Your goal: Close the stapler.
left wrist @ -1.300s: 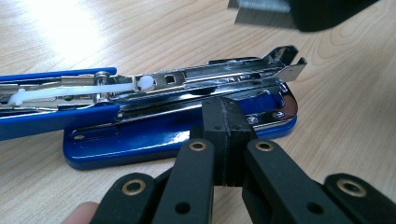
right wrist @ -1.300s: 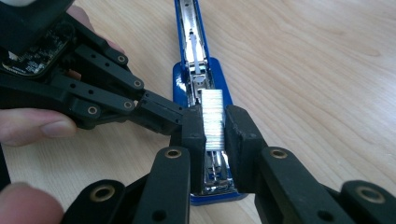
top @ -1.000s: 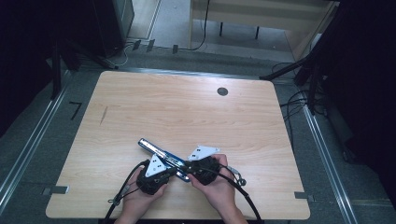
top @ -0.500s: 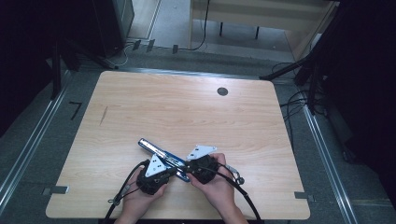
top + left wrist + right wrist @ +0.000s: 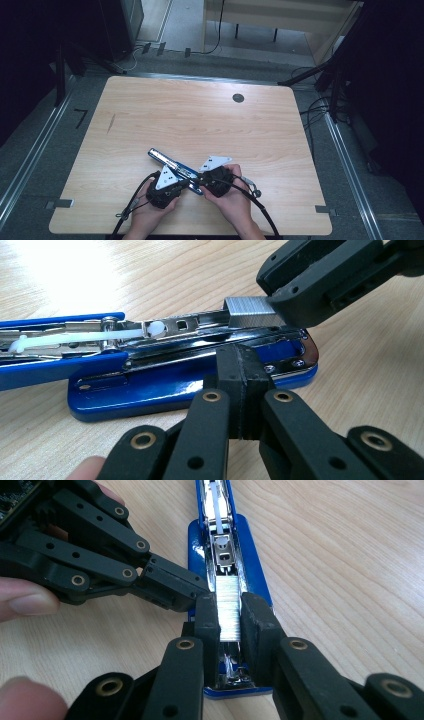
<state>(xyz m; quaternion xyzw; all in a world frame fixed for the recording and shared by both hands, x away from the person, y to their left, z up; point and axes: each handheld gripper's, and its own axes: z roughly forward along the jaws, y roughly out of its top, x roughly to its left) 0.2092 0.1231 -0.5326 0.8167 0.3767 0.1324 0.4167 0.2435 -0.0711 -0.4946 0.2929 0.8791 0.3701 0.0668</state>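
A blue stapler (image 5: 167,161) lies opened flat on the wooden table (image 5: 200,120), near its front edge. Its metal magazine channel (image 5: 185,327) faces up, with the white pusher (image 5: 216,502) drawn back. My right gripper (image 5: 230,615) is shut on a silver strip of staples (image 5: 227,605) and holds it in the front end of that channel. The strip (image 5: 247,310) and the right gripper (image 5: 287,302) are also in the left gripper view. My left gripper (image 5: 245,370) is shut with nothing between its pads, its tips against the stapler's side. Both grippers (image 5: 195,184) meet over the stapler's near end.
A black round grommet (image 5: 238,98) sits in the table's far right part. Cables (image 5: 135,200) trail from both grippers over the front edge. Metal floor rails (image 5: 345,165) run along both sides of the table, and a desk (image 5: 280,15) stands beyond it.
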